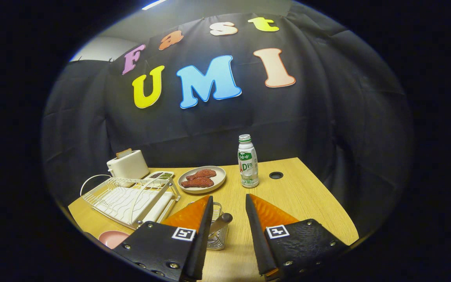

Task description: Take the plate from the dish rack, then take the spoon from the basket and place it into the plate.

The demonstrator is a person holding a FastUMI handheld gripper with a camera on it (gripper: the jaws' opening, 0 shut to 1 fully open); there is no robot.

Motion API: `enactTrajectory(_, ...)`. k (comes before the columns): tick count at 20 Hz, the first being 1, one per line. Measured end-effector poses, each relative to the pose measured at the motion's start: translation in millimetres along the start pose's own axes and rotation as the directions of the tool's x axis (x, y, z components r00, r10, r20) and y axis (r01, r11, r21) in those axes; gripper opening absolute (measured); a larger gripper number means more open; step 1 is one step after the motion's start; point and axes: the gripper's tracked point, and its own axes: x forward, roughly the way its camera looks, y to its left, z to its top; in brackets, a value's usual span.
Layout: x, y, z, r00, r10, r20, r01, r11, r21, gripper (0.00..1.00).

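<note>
Tongs (228, 203): fingers spread apart above the desk, nothing held between them; bare wood shows in the gap.
Basket (218, 235): a small wire basket standing on the desk just beside the left finger, partly hidden behind it.
Spoon (221, 221): its handle leans out of the basket, the rounded end poking up next to the inner edge of the left finger, not gripped.
Pink plate (112, 237): lying flat on the desk to the left of the tongs, in front of the dish rack, partly cut off by the left finger's mount.
Dish rack (129, 197): white wire rack on a tray, left of the tongs and a little beyond them; I cannot make out any dish in its slots.
Beige plate (202, 179): ahead of the fingers, beyond the basket, with two reddish slabs of meat on it.
Bottle (248, 161): upright, white with a green label, just right of the beige plate.
Desk (307, 196): light wood, with a round dark cable hole near the bottle on its right.
Toaster (127, 164): white, at the far left behind the dish rack, close to the black cloth wall, a slice sticking out of the top.
</note>
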Motion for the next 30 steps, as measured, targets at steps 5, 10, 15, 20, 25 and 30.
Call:
enactTrajectory(5,13.1,8.9,-10.7,1.000,-0.014,-0.010,0.014,1.000,0.001,0.51)
enactTrajectory(10,16.1,13.6,-9.9,1.000,-0.005,-0.020,0.006,0.999,0.035,0.27)
enactTrajectory(15,19.1,25.7,0.2,0.999,0.022,-0.046,-0.015,0.990,0.143,0.08)
enactTrajectory(20,15.1,46.1,12.4,0.997,0.039,-0.065,-0.041,0.999,-0.026,0.06)
enactTrajectory(25,9.7,56.3,34.6,0.997,0.040,-0.063,-0.046,0.995,-0.090,0.06)
enactTrajectory(30,-5.6,63.5,69.4,0.999,0.024,-0.031,-0.028,0.991,-0.133,0.06)
